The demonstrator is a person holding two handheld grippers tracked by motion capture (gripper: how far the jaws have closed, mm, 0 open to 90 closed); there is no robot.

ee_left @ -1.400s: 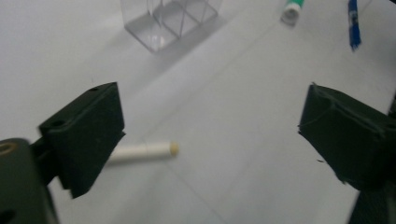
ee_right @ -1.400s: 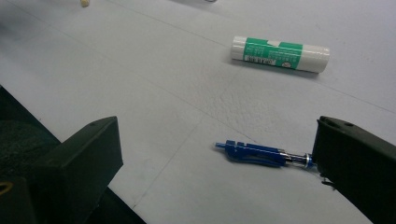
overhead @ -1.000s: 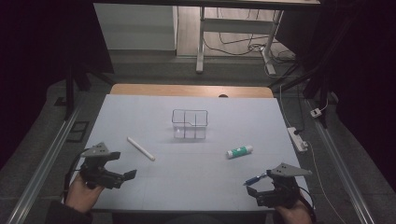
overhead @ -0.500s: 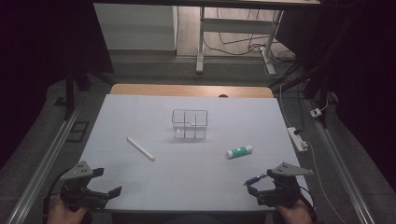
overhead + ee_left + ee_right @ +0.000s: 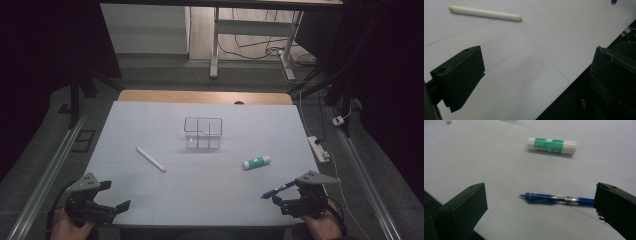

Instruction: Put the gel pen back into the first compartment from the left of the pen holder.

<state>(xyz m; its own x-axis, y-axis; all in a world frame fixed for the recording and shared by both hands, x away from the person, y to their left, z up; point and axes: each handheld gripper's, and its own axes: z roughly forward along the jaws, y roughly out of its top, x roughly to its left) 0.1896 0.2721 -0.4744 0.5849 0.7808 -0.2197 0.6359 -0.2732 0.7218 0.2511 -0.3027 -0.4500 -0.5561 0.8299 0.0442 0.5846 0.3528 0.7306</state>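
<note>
- Blue pen (image 5: 556, 199) flat on white worktop (image 5: 210, 185), lying between spread jaws of right tool (image 5: 299, 198); nothing grasped.
- Left tool (image 5: 102, 206) released too, at near left edge, white stick (image 5: 485, 13) well apart.
- Risk: closing on the pen's thin barrel likely rolls or skids it away.
- Right gripper view gives green glue stick (image 5: 552, 145) label; high view adds clear divided box (image 5: 202, 133).

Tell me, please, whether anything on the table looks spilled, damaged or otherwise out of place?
Nothing stands out. The clear divided box stands upright mid-table, and the white stick, the green glue stick and the blue pen lie flat and apart on the white table. No spill or damage is visible.
</note>
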